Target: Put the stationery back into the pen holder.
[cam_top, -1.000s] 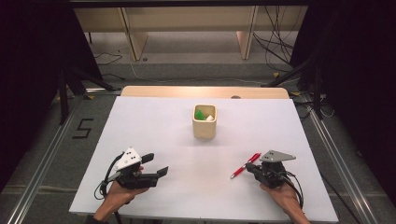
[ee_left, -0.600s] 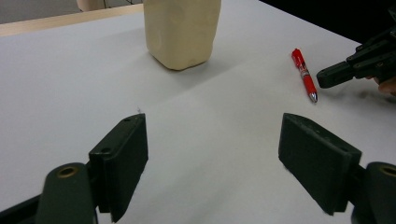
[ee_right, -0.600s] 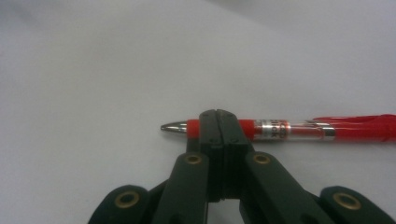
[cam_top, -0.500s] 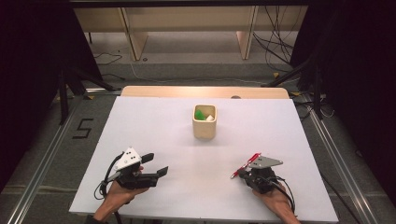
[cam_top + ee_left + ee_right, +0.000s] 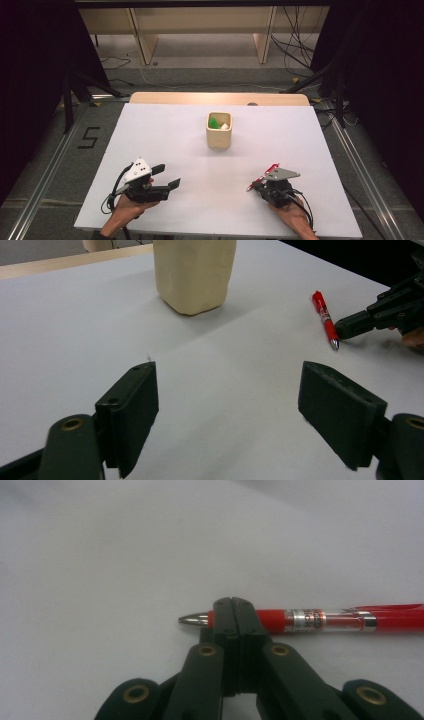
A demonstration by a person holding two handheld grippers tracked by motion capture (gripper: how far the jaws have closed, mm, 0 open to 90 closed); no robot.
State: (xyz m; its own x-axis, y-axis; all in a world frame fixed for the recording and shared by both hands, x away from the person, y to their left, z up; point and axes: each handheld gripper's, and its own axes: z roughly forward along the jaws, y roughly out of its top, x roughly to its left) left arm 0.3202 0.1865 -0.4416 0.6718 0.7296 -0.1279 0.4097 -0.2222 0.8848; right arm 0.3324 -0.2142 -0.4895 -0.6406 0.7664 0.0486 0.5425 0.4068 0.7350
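Pen (image 5: 325,620) now lies clamped near its tip by the right gripper (image 5: 233,611); cup (image 5: 219,130) waits at eleven o'clock; left gripper (image 5: 227,405) gapes.

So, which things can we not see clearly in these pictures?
- Cup: its contents are too small in the high view; the left gripper view cuts off its top.
- Red pen: the right gripper covers part of its grip section; the frame edge cuts off its rear end.
- Left gripper: the bottom edge cuts off its body.

A white table (image 5: 165,135) carries a cream square cup (image 5: 219,131) near its middle and a red pen (image 5: 325,318) near its front right.
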